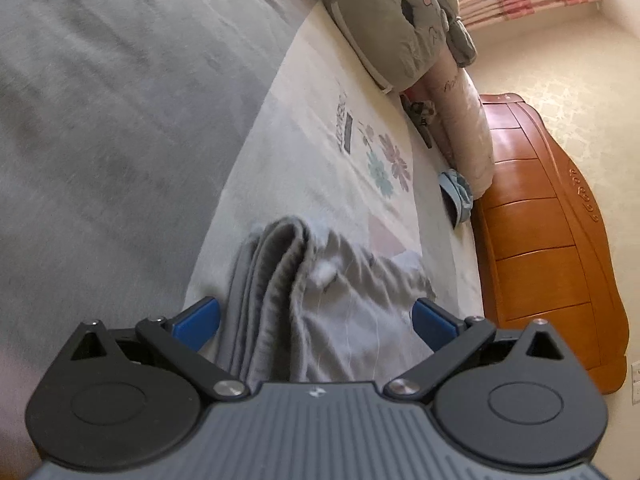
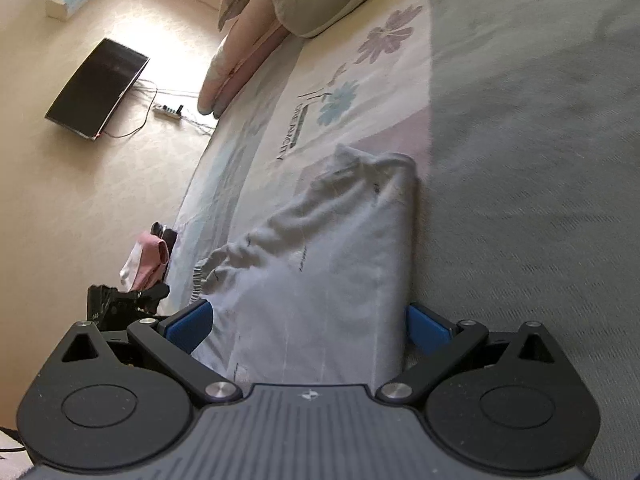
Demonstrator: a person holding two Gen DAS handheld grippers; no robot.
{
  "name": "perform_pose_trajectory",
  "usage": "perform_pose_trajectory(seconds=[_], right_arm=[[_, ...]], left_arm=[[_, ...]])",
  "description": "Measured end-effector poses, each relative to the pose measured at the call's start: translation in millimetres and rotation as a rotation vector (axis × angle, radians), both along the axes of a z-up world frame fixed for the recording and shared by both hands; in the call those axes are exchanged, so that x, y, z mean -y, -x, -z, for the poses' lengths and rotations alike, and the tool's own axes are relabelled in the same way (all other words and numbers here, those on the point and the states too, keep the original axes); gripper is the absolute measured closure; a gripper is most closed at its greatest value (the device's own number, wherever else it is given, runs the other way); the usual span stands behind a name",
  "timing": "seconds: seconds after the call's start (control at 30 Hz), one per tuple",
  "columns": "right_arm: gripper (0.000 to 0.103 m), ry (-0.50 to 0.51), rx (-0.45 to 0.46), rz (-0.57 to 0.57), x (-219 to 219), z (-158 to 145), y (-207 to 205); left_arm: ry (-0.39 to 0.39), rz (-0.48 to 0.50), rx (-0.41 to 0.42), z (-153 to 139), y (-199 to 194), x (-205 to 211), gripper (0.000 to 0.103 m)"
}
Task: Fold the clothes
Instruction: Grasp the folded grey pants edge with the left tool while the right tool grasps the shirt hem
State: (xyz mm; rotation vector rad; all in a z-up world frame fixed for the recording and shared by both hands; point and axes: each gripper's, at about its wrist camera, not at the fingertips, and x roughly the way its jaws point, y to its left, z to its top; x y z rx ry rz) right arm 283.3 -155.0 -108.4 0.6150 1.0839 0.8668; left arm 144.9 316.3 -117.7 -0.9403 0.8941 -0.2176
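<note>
A pale grey garment (image 1: pixel 304 304), folded into layers with a thick rolled edge on its left, lies on the flowered bed sheet (image 1: pixel 320 148). My left gripper (image 1: pixel 316 320) is open wide, its blue pads (image 1: pixel 198 318) on either side of the cloth's near end. In the right wrist view the same kind of pale garment (image 2: pixel 320 272), with thin lines and a crumpled far end, runs away from me along the sheet (image 2: pixel 280 120). My right gripper (image 2: pixel 308 328) also stands open, with blue pads (image 2: pixel 426 326) flanking the cloth. Whether the pads touch the fabric is unclear.
A grey blanket (image 1: pixel 100 120) covers the bed beside the garment. Pillows (image 1: pixel 392 28) and a rolled pink quilt (image 1: pixel 460 120) lie at the far end, against a wooden bed board (image 1: pixel 552 232). Off the bed edge are pink clothes (image 2: pixel 148 260), a dark screen (image 2: pixel 96 88) and a power strip (image 2: pixel 168 111).
</note>
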Motion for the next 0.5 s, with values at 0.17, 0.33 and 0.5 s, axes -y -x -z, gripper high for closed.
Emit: perform_pose_trajectory(seconds=[0.17, 0.33, 0.5], right_arm=[[0.000, -0.033, 0.004, 0.012, -9, 1, -21], [0.000, -0.025, 0.012, 0.017, -16, 0, -27], [0.000, -0.030, 0.001, -0.001, -10, -1, -10]], left_arm=[[0.007, 0.032, 0.002, 0, -21, -2, 0.002], [0.032, 0.073, -0.022, 0, -10, 3, 0.002], [0.071, 0.125, -0.063, 1, 13, 7, 0.002]])
